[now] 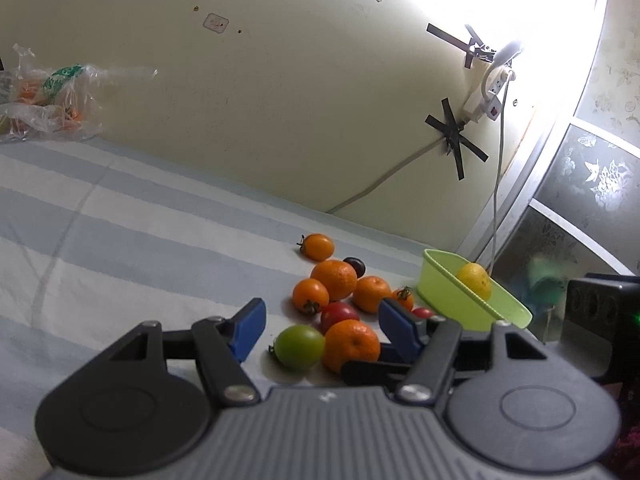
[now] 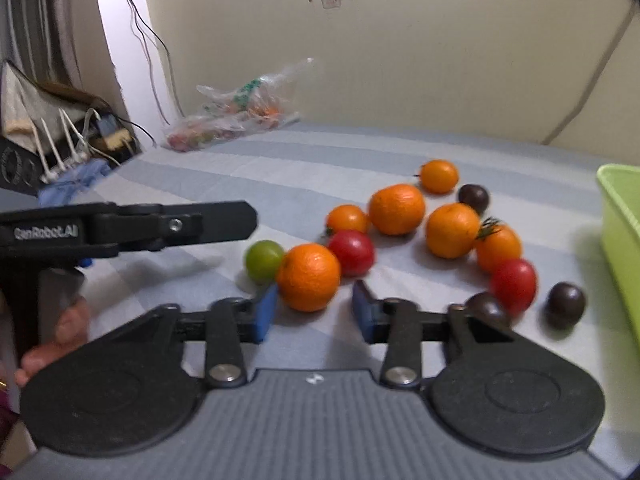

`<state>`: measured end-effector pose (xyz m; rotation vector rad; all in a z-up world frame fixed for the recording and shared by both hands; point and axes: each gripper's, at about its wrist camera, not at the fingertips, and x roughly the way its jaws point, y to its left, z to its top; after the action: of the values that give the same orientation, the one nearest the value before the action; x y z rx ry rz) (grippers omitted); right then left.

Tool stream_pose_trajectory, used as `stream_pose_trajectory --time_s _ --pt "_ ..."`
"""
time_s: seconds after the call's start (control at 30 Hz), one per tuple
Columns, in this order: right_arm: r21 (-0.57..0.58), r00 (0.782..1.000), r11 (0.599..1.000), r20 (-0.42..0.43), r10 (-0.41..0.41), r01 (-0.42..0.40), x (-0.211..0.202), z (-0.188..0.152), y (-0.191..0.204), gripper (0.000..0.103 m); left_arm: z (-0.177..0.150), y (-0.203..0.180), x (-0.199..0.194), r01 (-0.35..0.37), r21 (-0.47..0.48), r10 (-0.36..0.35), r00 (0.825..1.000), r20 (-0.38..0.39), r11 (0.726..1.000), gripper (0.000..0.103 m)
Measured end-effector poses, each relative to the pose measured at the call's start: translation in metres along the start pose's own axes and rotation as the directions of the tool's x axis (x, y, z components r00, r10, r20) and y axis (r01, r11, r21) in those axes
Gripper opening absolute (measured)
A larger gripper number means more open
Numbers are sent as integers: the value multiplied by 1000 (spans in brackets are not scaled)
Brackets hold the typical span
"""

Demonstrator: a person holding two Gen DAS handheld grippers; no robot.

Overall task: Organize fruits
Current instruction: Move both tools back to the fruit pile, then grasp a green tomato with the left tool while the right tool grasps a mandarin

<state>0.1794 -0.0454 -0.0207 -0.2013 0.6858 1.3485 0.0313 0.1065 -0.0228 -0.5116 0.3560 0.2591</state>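
Fruit lies loose on a striped blue-and-white cloth [image 2: 224,168], clustered mid-frame in both wrist views. Right gripper [image 2: 314,312] sits low at bottom centre of its view, blue pads spread, with the near mandarin [image 2: 309,277] just ahead of the gap; the left pad looks to touch its lower left side, the right pad stands clear, so nothing is pinched. Green tomato [image 2: 263,261] touches that mandarin on its left, red tomato [image 2: 354,252] sits just behind it. Further right: two more mandarins [image 2: 396,209], orange tomatoes, a second red tomato [image 2: 514,285] and dark round fruits [image 2: 565,304] (the picture is blurred here, kind uncertain). Green bin [image 2: 620,216] at the right edge of the frame. Left gripper [image 1: 320,324] in its own view is spread wide, green tomato and mandarin lying in front of the gap, neither pad pressing. The bin in this view [image 1: 472,304] sits right of centre, tilted, a yellow lemon [image 1: 475,280] inside. Plastic bag [image 1: 44,96] lies upper left against the wall.
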Motion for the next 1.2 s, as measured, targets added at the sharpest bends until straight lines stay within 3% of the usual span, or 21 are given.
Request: stream_pose_trajectory --time_s 0.1,0.27,0.47,0.63,0.77,0.8,0.87,1.03,1.2 --pt "-36 999 999 29 -39 40 -10 -3 4 33 -1 -3 -1 -5 15 5 1000 4 1000 63" --pt "-1 996 998 70 -58 58 -40 -16 -7 33 -5 -13 -1 -29 69 29 1000 -1 997 67" --pt "59 994 998 100 -32 26 -53 -30 -21 33 -11 -29 6 -85 173 91 995 -26 981 70" --pt "65 994 998 110 -13 6 -50 -30 -22 34 -11 -35 18 -148 207 164 985 -61 967 70" --pt "47 994 999 111 -14 9 -47 -30 -20 34 -8 -34 31 -182 217 209 972 -107 959 62" --pt "38 994 999 110 -15 11 -46 -28 -20 34 -8 -34 34 -186 217 215 969 -121 958 56" --pt "26 994 1000 107 -17 15 -44 -27 -18 34 -8 -33 38 -201 220 233 963 -131 954 33" --pt "-5 994 999 100 -37 38 -40 -24 -17 32 -12 -34 34 -195 210 223 967 -122 958 30" --pt "-24 986 998 154 -61 66 -57 -31 -13 32 -20 -44 21 -104 150 124 984 -126 983 30"
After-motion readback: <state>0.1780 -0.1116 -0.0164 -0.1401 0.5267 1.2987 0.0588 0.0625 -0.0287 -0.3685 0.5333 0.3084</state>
